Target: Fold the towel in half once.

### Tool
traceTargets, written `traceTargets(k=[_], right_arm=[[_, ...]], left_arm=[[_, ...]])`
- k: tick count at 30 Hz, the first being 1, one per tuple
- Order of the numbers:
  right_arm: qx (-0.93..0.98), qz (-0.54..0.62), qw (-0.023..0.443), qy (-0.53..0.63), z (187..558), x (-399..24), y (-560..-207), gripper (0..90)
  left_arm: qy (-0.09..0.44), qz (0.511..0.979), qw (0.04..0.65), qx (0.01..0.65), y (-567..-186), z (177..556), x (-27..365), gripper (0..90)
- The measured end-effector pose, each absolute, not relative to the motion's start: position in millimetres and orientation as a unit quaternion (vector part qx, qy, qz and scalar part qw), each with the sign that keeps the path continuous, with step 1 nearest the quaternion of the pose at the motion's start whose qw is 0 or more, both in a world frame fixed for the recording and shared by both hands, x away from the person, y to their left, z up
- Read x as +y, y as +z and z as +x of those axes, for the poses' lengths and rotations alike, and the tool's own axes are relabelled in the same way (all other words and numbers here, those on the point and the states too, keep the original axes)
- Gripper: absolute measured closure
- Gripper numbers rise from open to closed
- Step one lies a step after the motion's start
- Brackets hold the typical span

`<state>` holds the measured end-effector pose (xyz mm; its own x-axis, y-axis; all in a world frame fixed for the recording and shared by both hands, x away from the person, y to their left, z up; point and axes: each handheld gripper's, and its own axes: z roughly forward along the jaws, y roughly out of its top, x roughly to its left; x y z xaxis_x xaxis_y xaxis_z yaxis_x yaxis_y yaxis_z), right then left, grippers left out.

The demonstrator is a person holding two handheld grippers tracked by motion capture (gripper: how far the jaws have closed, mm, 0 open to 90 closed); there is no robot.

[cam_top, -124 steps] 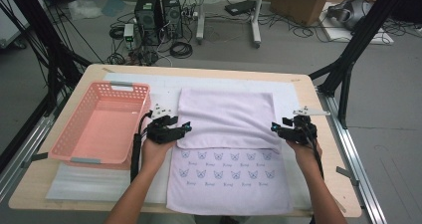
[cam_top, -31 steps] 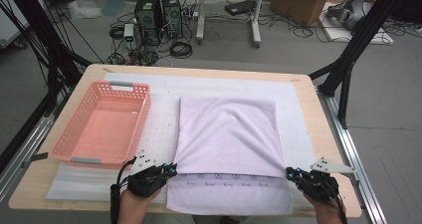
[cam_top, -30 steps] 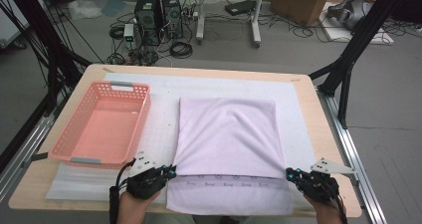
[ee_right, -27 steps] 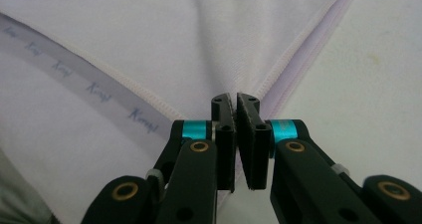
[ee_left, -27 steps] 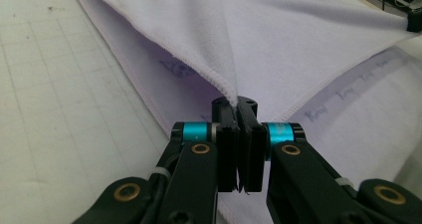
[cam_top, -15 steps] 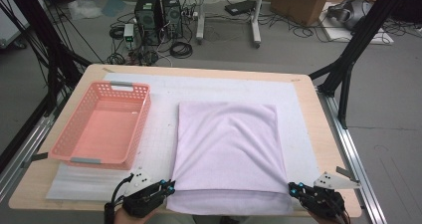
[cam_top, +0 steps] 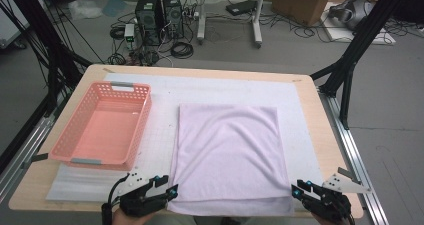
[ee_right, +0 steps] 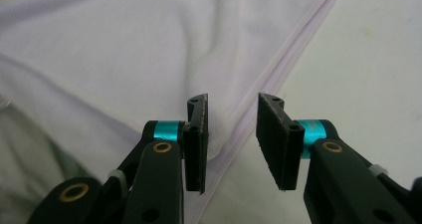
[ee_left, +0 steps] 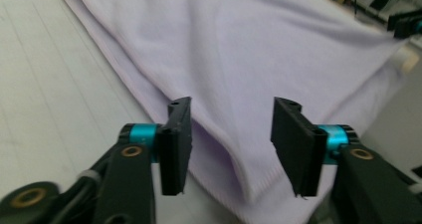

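A lilac towel (cam_top: 227, 150) lies folded flat on the white mat, its front edge near the table's front. My left gripper (cam_top: 170, 190) sits at the towel's front left corner. In the left gripper view the jaws (ee_left: 233, 106) have just been opening, and the towel corner (ee_left: 239, 50) lies slack between them, untouched by the pads. My right gripper (cam_top: 297, 189) is at the front right corner. Its jaws (ee_right: 233, 102) have also just been opening, standing apart over the towel's layered edge (ee_right: 99, 50).
A pink plastic basket (cam_top: 105, 125) stands on the left of the white mat (cam_top: 165, 100), a hand's width from the towel. The wooden table edge (cam_top: 325, 135) runs along the right. Black frame legs, computer towers and cables stand on the floor behind.
Both grippers drew the towel's top layer toward the table's front until it covered the printed lower half. Both pairs of jaws then came apart and let go of the corners.
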<state>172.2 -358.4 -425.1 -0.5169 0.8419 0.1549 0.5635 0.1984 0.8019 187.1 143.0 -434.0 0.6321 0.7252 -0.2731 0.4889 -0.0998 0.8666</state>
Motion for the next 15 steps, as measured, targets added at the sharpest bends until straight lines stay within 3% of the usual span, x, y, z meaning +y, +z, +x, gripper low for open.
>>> traceTargets(k=[7, 15], right_arm=[[0.738, 0.484, 0.177, 0.435, 212, -357, -427, 64.8], [0.754, 0.486, 0.17, 0.408, 259, -335, -439, 65.2]], left_arm=[[0.12, 0.727, 0.537, 0.41, -430, 225, 139, 48.1], [0.126, 0.731, 0.5, 0.446, -443, 271, 130, 49.6]])
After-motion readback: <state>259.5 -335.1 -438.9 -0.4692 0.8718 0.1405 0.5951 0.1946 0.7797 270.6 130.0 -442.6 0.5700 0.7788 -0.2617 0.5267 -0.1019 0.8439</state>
